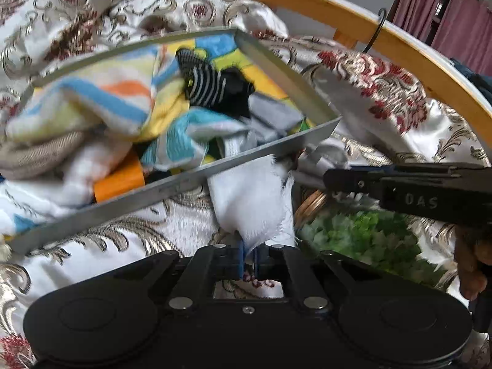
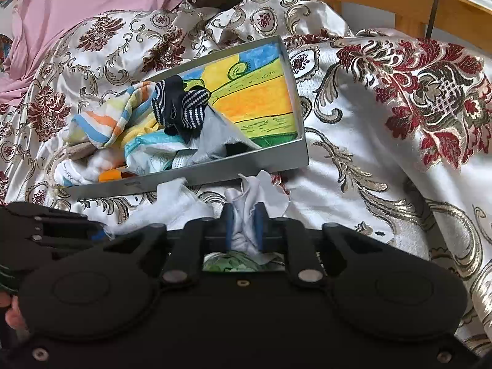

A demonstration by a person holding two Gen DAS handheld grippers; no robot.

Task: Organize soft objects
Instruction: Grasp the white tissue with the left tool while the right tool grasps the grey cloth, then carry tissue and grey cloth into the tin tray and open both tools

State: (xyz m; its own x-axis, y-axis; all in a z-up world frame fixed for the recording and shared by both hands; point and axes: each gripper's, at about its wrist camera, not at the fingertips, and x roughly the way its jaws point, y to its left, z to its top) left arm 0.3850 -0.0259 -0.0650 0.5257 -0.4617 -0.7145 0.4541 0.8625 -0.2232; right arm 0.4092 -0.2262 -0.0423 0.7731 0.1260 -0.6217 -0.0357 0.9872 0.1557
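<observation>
A bed spread with a glossy white bedcover [image 2: 353, 166] patterned in red and gold carries my shallow grey metal tray [image 2: 276, 161], heaped with striped towels and a dark striped sock [image 2: 180, 107]. Just before its near wall lies the frayed white cloth [image 1: 252, 196]. My left claw [image 1: 248, 256] and my right claw [image 2: 244, 227] have each clamped on it.

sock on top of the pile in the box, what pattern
Dark navy with white stripes, the sock shows best in the right wrist view.
</observation>
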